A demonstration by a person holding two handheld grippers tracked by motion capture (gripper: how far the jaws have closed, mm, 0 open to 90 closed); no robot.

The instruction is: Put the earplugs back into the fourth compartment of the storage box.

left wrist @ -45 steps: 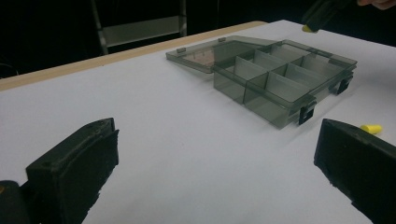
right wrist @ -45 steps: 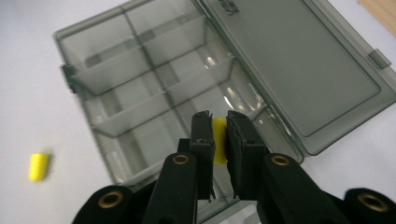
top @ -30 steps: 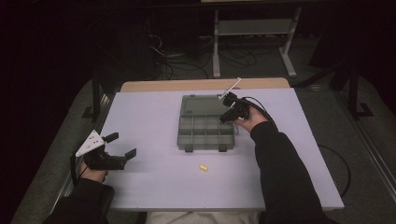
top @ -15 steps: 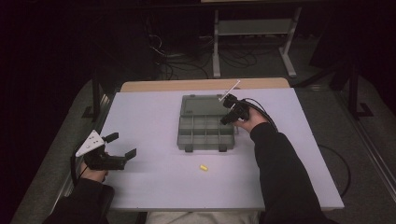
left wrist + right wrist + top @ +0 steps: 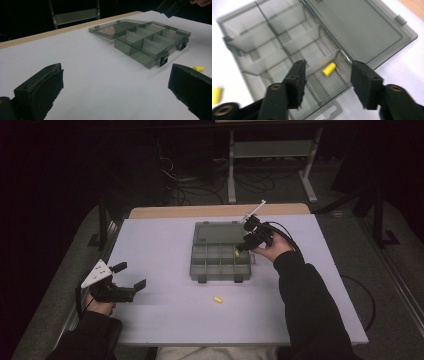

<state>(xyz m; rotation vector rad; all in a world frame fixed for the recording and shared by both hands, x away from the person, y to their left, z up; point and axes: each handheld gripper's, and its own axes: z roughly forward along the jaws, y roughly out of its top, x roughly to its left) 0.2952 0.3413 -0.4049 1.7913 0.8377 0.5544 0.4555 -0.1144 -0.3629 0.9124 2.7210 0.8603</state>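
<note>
Dark floor and cables surround our pale table (image 5: 165,240), which runs across the middle of the high view. At lower left we hold the left gripper (image 5: 131,276) released, jaws wide apart over bare surface, gripping nothing. Right of it, low in the centre, a small yellow piece (image 5: 218,299) lies loose on the table, apart from the box. Above it sits the grey compartment box (image 5: 210,265), lid folded flat toward the top of the frame. At centre right our right gripper (image 5: 243,245) hovers over the box's right-hand row with jaws parted, empty; a second yellow piece (image 5: 329,69) lies in the compartment beneath. We judge these pieces light, stiff and apt to roll, best pinched across their short sides.
</note>
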